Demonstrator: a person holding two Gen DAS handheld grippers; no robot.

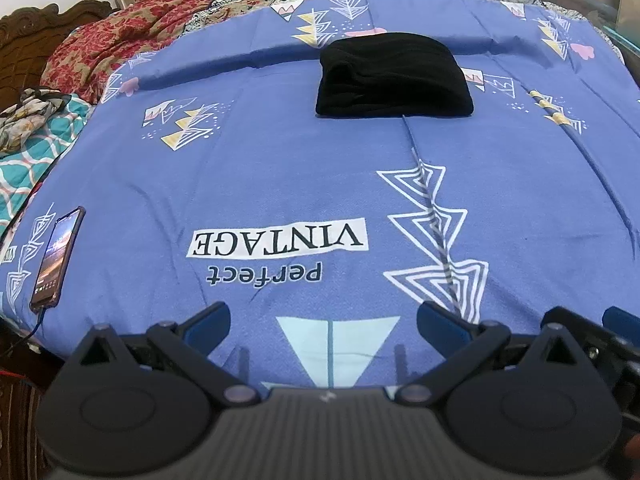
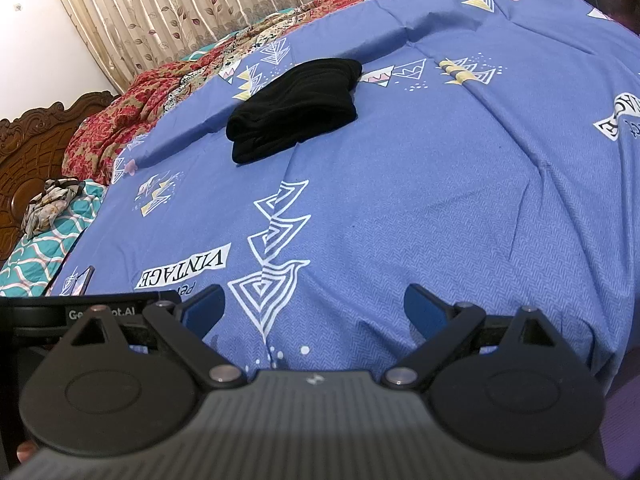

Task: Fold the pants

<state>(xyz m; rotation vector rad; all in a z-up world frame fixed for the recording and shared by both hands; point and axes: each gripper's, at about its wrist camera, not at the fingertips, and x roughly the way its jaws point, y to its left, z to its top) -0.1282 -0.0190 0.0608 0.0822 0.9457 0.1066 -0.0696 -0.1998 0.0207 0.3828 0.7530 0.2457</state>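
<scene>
Toward the upper centre of both views, the black pants (image 1: 394,76) lie as a compact folded bundle on the blue bedspread (image 1: 280,168), so the folding looks finished. Left claw (image 1: 324,322) and right claw (image 2: 314,304) hang wide open, empty, well apart from the pants.

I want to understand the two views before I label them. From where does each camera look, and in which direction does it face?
Left wrist: sits on the left gripper at the near edge of the bed, facing straight across the blue bedsheet to the folded black pants; its open gripper shows, and a phone lies far left.
Right wrist: sits on the right gripper, also low at the near edge, facing left across the bed toward the pants and wooden headboard; its open gripper shows.
Shared: pants, bedsheet, phone, red floral blanket.
</scene>
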